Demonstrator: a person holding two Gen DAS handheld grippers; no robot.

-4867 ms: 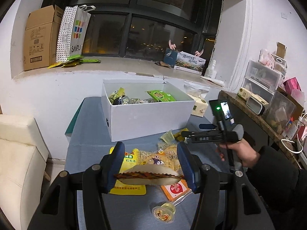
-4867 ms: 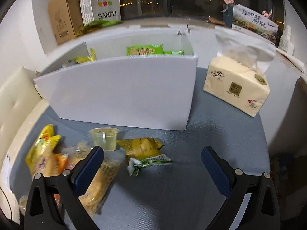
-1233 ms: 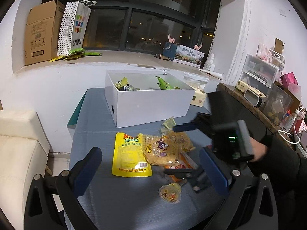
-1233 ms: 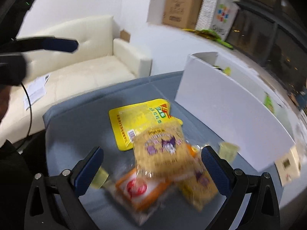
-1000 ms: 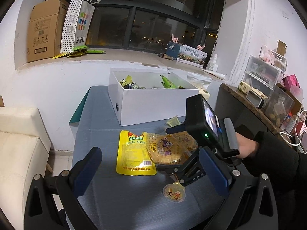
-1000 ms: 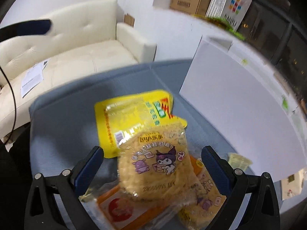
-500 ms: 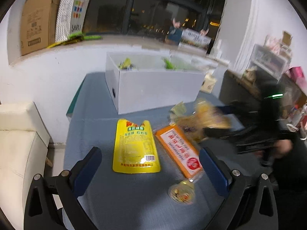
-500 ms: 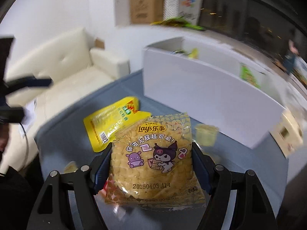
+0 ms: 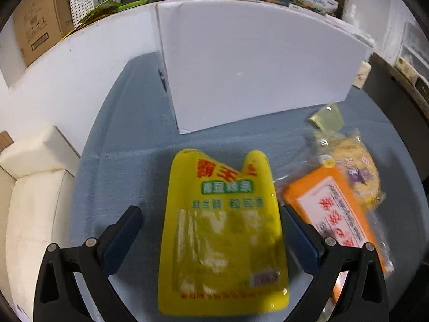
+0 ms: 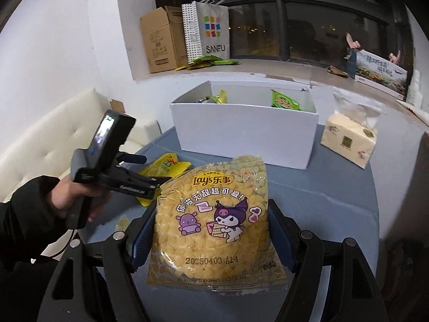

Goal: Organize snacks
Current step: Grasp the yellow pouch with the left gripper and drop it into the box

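In the left wrist view, the left gripper (image 9: 211, 237) hangs over the yellow pouch (image 9: 222, 230), which lies flat on the blue tablecloth (image 9: 128, 166) just in front of the white box (image 9: 254, 61). Its jaws stand open on either side of the pouch; the right pad looks close to the pouch's edge, but the blur leaves contact uncertain. To pick it up well, I would come down squarely over the pouch's middle and close across its width, keeping clear of the orange packet (image 9: 337, 214) just beside it on the right. Only this view shows that packet, a second chip bag (image 9: 354, 166) and a small jelly cup (image 9: 327, 119), all on the cloth in front of the box.

In the right wrist view, the right gripper (image 10: 211, 237) has just been closing and now clamps the Lay's chip bag (image 10: 214, 225) across its width, lifted off the cloth in front of the box. The bag is puffy, so a light squeeze suits it; it should clear the box's near wall before release. Only this view looks into the box, where green and yellow packets (image 10: 284, 100) already lie, and shows a hand (image 10: 72, 196) holding the left gripper and the tissue pack (image 10: 348, 139) to the box's right.
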